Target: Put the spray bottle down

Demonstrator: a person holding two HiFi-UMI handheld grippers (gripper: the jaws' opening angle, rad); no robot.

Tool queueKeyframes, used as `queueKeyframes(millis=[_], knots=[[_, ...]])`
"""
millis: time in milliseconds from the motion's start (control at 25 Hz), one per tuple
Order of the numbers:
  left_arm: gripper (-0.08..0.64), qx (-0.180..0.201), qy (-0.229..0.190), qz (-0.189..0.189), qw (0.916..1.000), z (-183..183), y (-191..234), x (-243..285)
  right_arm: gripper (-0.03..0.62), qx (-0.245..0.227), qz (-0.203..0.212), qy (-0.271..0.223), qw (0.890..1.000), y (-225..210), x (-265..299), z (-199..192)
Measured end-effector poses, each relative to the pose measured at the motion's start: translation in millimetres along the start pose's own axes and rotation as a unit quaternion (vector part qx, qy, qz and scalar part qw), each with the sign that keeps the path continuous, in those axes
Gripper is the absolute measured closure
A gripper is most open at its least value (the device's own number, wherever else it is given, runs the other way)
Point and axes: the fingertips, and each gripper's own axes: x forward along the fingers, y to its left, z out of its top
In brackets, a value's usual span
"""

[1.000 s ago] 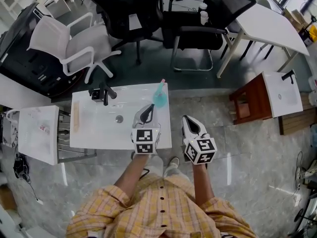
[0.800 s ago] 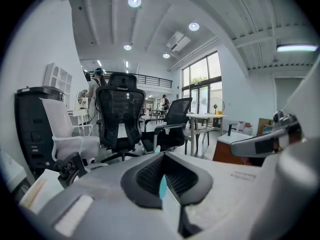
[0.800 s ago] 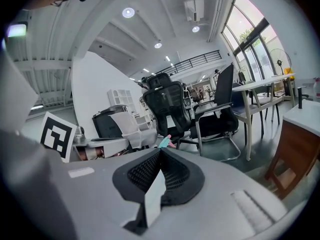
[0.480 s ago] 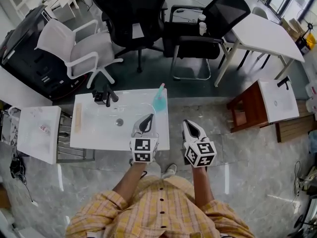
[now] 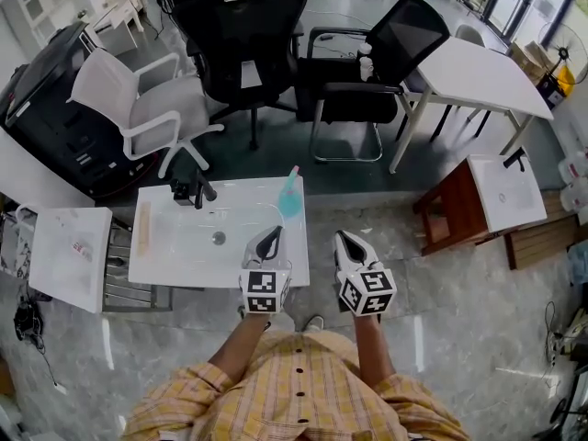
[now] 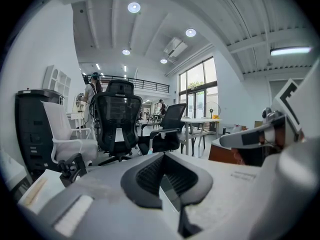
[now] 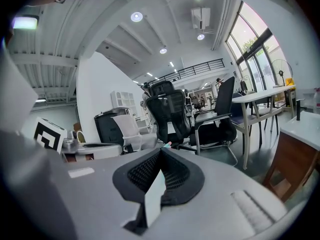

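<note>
Ahead of the left gripper's fingers (image 5: pixel 267 243) a white sink table (image 5: pixel 184 266) stands on glossy grey floor (image 5: pixel 459 338), with black office chairs (image 5: pixel 248 35) and a white chair (image 5: pixel 165 99) beyond and a white desk (image 5: pixel 469 67) ahead-right.

spray bottle (image 5: pixel 290 194) on basin top (image 5: pixel 175 251), far-right corner | faucet (image 5: pixel 192 191) far-left | left gripper (image 5: pixel 273 235) over near-right edge | right gripper (image 5: pixel 342 240) right of it | chairs (image 5: pixel 248 44) behind

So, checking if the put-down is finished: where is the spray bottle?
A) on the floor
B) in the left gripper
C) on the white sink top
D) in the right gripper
C: the spray bottle stands at the sink top's far right corner; the left gripper and right gripper are shut, empty.
</note>
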Motion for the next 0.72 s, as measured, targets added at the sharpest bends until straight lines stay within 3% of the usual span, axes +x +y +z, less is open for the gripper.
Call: queueKeyframes(millis=[720], knots=[[0.563, 0.002, -0.017, -0.004, 0.9998, 14.2, -4.5, 2.4, 0.594, -0.008, 0.0, -0.013, 1.0, -7.8, -5.9, 10.7]])
